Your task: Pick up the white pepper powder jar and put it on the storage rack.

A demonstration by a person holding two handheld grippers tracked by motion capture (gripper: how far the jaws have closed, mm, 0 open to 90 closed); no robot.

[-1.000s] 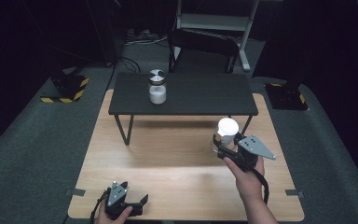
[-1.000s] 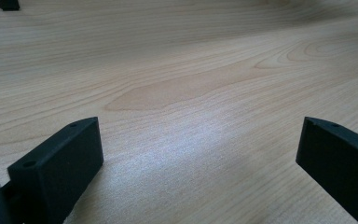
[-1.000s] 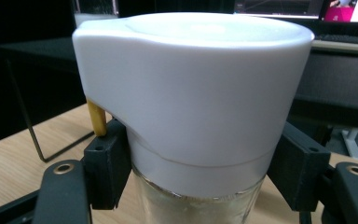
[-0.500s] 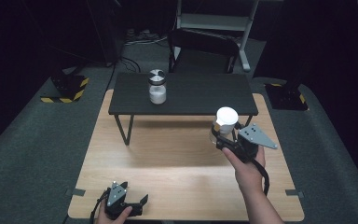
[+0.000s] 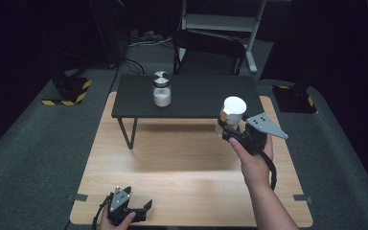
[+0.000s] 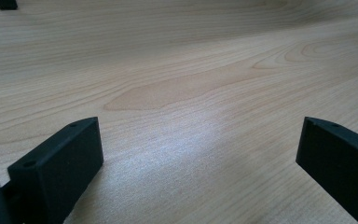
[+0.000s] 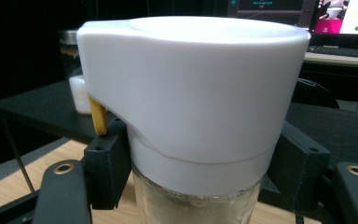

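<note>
Currently the right gripper (image 5: pixel 231 128) is pinching the white-lidded glass jar (image 5: pixel 232 111) just under its lid, holding it above the wooden desk's (image 5: pixel 182 158) right edge. Glass is proving rigid, smooth, breakable; the neck grip suits it. The left gripper (image 5: pixel 139 207) is resting spread.

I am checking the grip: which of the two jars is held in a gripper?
The white-lidded jar, clamped in the right gripper. The metal-lidded jar stands on the black table.

Glass jar (image 5: pixel 161 89) w/ metal lid on black side table (image 5: pixel 196 98) — chair (image 5: pixel 210 50) behind, wood tabletop (image 5: pixel 172 158).
</note>
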